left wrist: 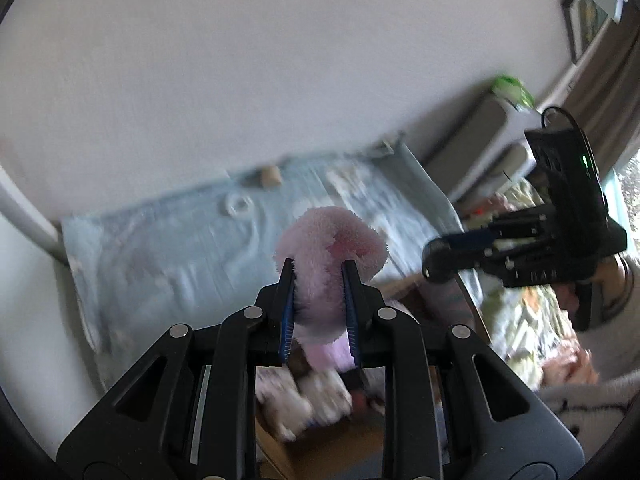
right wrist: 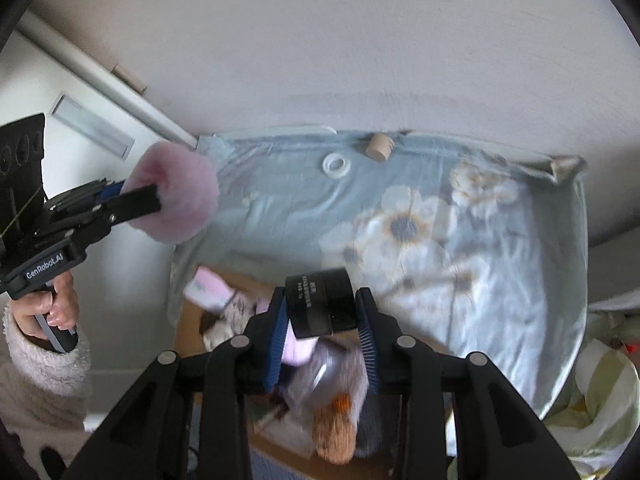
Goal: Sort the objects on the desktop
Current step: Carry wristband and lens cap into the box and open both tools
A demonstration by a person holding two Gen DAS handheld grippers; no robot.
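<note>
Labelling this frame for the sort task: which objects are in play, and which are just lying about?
In play:
- pink fluffy item, held by left gripper
- black box, held by right gripper
- cardboard box of sorted things

Lying about:
- white ring on floral cloth
- cork-like stub
- green object, blurred

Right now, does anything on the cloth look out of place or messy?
Mostly tidy. Only a clear ring and a small cork lie loose near the far edge of the flowered cloth. The cloth is wrinkled, and its far right corner is folded up. Nothing looks spilled, though the pictures are blurred.
</note>
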